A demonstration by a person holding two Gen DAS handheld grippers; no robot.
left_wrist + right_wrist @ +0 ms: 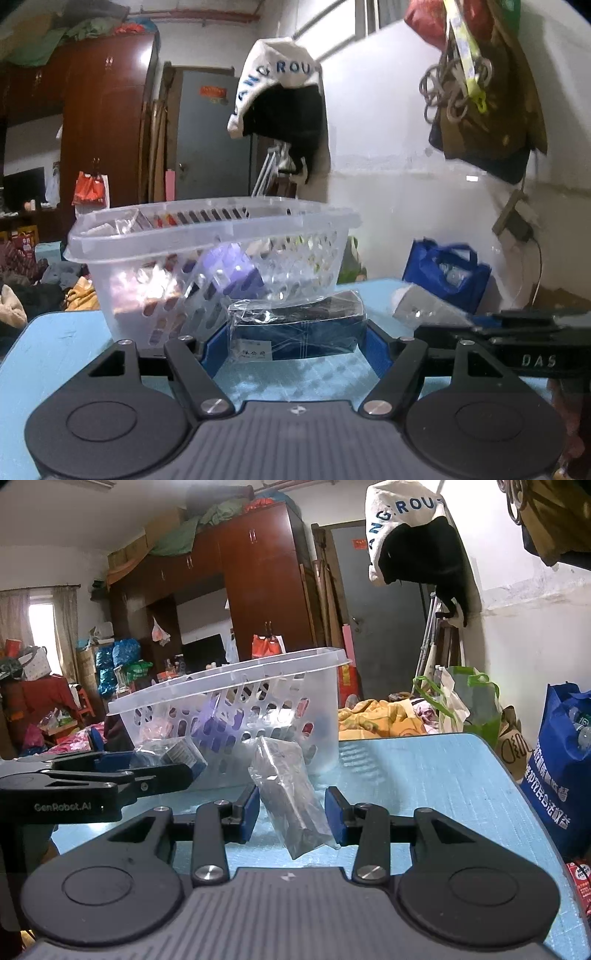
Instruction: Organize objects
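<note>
Clear slotted basket [207, 236] on blue table; two plastic-wrapped dark boxes [295, 332] [291, 794] beside it.

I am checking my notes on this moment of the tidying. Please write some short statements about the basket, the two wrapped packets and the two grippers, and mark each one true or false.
1. The clear basket stands on the blue table. True.
2. The basket is empty. False: several items, one of them purple, show through its slotted wall.
3. The left gripper has a dark wrapped box between its fingers. True.
4. The right gripper has nothing between its fingers. False: a dark packet in clear wrap sits there, tilted.
5. Both packets already lie inside the basket. False: both are outside it, in front of its wall.
</note>
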